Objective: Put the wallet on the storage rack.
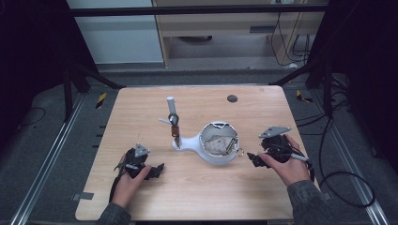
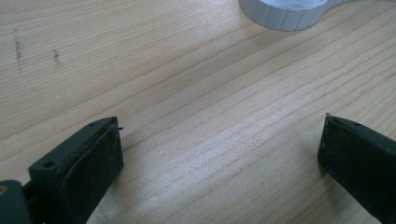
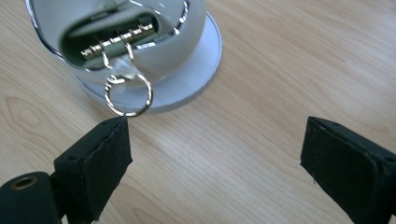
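A white round container with a handle-like neck stands at the table's middle, with something grey and crumpled inside. A small metal ring hangs from its shiny side, just beyond the left jaw of my right gripper, which is open and empty. In the high view the right gripper lies just right of the container. A thin post with a brown clip rises left of it. My left gripper rests on the table at front left, and its jaws stand open over bare wood.
The wooden table has a small dark round spot near its far edge. The container's white base shows ahead of the left gripper. Black frame legs and cables stand around the table, with a cabinet behind.
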Demonstrator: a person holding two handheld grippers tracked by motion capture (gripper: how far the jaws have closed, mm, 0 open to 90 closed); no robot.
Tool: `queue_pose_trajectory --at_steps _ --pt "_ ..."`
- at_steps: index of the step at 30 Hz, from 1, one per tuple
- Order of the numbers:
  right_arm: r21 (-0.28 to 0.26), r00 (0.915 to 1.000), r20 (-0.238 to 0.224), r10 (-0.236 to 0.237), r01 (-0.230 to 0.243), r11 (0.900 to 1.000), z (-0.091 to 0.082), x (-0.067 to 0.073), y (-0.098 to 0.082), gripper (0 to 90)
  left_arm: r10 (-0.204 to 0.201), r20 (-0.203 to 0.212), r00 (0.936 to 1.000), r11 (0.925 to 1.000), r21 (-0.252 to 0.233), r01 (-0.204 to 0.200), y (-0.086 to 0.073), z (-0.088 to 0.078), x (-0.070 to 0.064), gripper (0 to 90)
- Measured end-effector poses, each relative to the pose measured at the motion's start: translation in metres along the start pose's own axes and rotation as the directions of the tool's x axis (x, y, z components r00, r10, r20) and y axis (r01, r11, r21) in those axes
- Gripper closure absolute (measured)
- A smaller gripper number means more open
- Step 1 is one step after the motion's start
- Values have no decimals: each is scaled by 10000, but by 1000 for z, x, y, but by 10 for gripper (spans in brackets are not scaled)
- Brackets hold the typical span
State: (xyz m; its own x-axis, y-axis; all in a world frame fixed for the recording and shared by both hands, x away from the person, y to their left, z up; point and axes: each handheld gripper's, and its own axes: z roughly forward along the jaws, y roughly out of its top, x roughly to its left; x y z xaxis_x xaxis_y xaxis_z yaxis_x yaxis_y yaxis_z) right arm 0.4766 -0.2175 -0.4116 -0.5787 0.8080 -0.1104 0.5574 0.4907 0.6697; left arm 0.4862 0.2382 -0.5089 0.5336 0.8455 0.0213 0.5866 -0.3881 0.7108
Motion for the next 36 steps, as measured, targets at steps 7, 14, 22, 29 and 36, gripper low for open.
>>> queue_pose_trajectory --at_steps 7,14,22,29,36 --pt "17 9996 205 208 -209 9998 4 -7 -12 99 0 -1 10000 10000 0 0 0 0 0 0" --pt "-7 9989 56 461 -460 9989 16 -9 -27 115 -2 1 10000 10000 1 2 0 0 0 0" --pt "-80 9957 14 929 -929 9956 33 -10 -37 109 -4 -1 10000 10000 -5 4 0 0 0 0" --pt "-261 9808 -220 1939 -1944 9806 42 -19 -42 95 -1 -1 10000 10000 -1 1 0 0 0 0" --pt "3 9715 510 2314 -2317 9728 59 -32 -52 87 -3 0 10000 10000 0 3 0 0 0 0"
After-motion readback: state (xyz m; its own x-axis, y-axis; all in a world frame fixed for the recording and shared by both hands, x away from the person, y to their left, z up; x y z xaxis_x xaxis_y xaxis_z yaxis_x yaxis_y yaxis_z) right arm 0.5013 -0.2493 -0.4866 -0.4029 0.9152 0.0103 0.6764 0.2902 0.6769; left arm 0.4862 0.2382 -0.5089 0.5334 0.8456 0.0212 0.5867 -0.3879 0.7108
